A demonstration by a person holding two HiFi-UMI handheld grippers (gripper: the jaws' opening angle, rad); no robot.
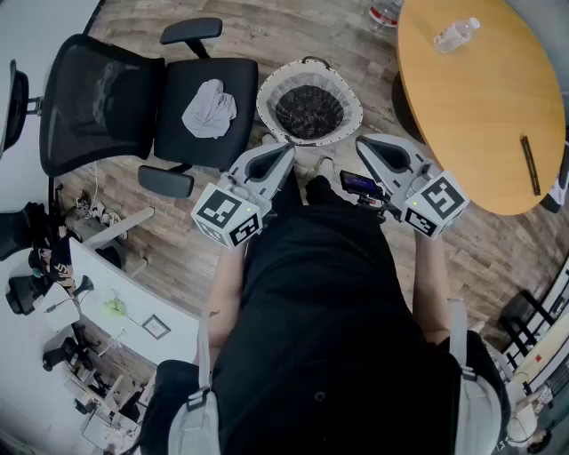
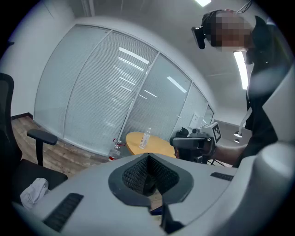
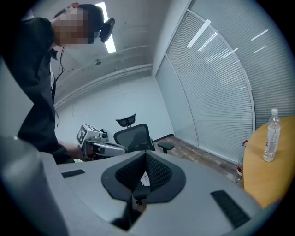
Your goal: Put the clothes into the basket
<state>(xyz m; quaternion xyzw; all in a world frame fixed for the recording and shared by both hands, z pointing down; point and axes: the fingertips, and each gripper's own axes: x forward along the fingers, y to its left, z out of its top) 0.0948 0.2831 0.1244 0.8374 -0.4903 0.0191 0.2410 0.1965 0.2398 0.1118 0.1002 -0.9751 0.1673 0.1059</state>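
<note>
A crumpled grey garment [image 1: 210, 108] lies on the seat of a black office chair [image 1: 133, 102]; the left gripper view shows the garment [image 2: 34, 191] low at the left. The round white-rimmed basket [image 1: 267, 89] stands on the floor just ahead of me, with dark clothes [image 1: 309, 107] inside. My left gripper [image 1: 289, 148] is shut and empty, its tip [image 2: 148, 156] near the basket's near-left rim. My right gripper [image 1: 361, 139] is also shut and empty, its tip [image 3: 146, 154] by the basket's near-right rim. Both point forward and slightly down.
A round wooden table [image 1: 480, 115] stands at the right with a water bottle [image 1: 455, 34] and a dark pen-like object [image 1: 529, 165] on it. Another bottle [image 1: 384, 12] stands on the floor beyond. A cluttered white desk [image 1: 98, 311] is at my left.
</note>
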